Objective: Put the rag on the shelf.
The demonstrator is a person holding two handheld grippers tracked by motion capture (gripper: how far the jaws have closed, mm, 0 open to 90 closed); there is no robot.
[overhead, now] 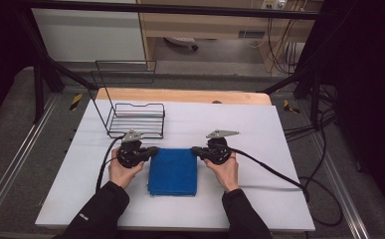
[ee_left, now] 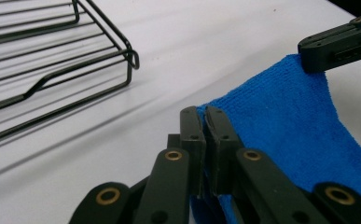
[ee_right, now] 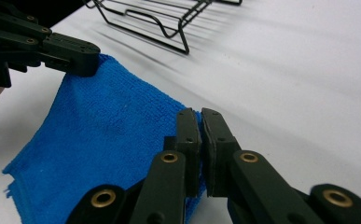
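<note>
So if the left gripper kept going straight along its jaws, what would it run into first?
Most likely the right gripper: the left gripper points across the blue cloth's far edge toward it, and each is shut on a far corner of that cloth. Depth is hard to judge.

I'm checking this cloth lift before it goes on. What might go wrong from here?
1. Each gripper pinches only a far corner of the blue cloth: the left gripper and right gripper bite at the very edge, so a corner may slip out.
2. The cloth looks folded in layers; the fingers may hold only some, letting it unfold.
3. The wire rack stands close behind and could snag it.
</note>
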